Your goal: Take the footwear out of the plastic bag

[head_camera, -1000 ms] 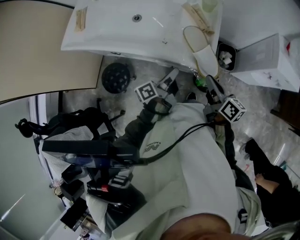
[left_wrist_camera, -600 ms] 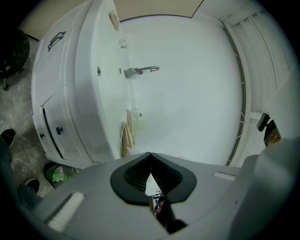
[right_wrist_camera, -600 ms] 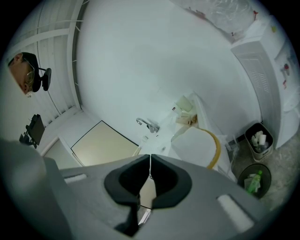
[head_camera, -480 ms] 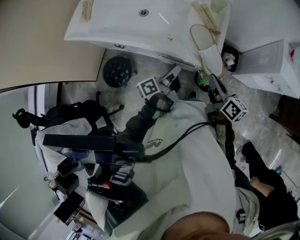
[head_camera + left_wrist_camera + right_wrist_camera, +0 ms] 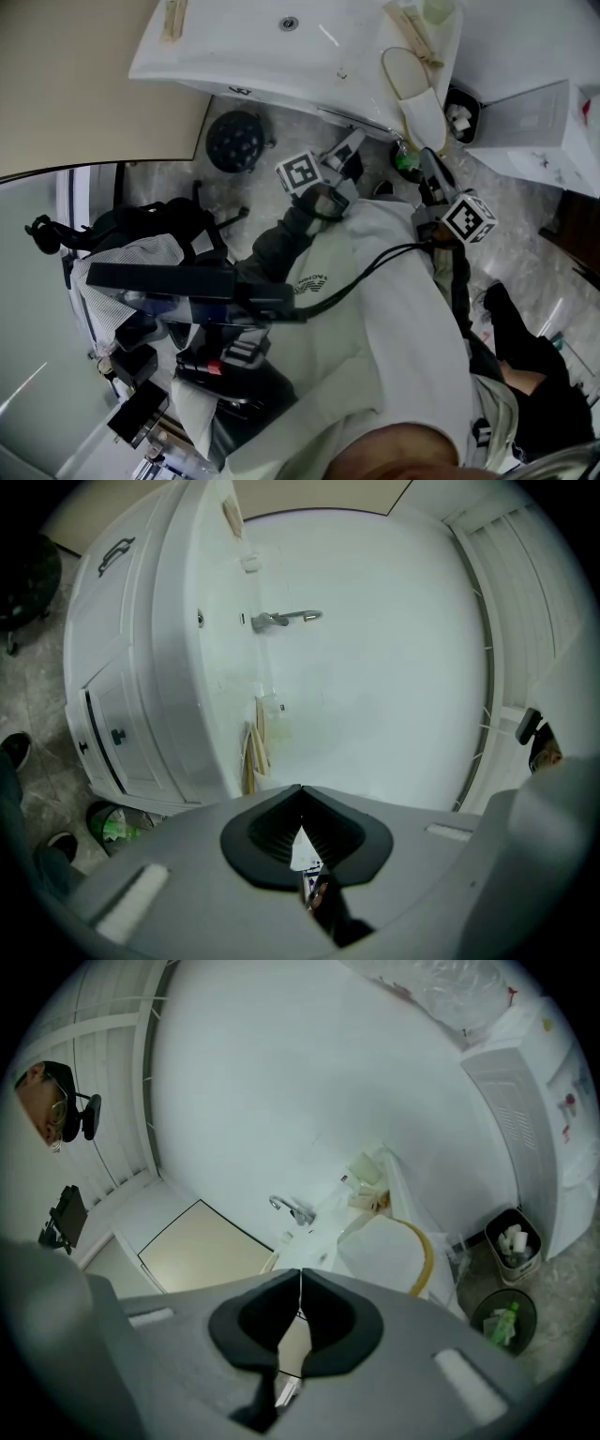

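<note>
I see the white washbasin (image 5: 272, 56). Just in front of it, my left hand-held gripper (image 5: 351, 142) and right hand-held gripper (image 5: 425, 159) are both closed tight, holding nothing. The white slipper (image 5: 412, 94) lies on the washbasin's right end, with the clear plastic bag (image 5: 394, 1194) about it.

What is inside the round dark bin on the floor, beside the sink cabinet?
A green bottle lies inside the round bin. Whatever is under the bottle is covered by it and by the bin's dark wall, so it cannot be seen.
</note>
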A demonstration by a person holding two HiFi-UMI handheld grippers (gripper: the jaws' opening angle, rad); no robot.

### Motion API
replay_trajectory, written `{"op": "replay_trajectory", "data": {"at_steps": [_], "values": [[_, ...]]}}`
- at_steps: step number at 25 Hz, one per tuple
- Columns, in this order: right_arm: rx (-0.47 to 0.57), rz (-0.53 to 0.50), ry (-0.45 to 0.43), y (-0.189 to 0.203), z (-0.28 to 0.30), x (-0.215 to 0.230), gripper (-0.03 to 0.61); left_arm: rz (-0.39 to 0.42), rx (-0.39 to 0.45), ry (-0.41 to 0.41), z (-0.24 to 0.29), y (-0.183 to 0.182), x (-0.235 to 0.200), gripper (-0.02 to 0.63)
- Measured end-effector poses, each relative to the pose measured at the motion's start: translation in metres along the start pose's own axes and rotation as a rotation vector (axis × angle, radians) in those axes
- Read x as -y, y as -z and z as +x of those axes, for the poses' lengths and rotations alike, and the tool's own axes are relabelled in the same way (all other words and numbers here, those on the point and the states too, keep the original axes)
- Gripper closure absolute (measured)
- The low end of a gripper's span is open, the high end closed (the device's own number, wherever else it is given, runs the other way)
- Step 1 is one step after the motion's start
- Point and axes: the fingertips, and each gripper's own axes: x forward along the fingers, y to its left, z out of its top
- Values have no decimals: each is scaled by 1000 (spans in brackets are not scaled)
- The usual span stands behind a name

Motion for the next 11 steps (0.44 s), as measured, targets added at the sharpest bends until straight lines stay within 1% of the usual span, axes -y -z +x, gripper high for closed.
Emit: {"op": "replay_trajectory", "data": {"at_steps": [3, 7, 11], "values": [[-2, -5, 6, 0, 0, 1, 574, 14, -6, 2, 0, -1, -2, 607], [-5, -6, 7, 1, 1, 1, 574, 0, -5, -13, -1, -1, -3, 607], [-2, -13, -8, -2, 4, -3, 574, -11, -5, -2, 2, -2, -2, 607]]}}
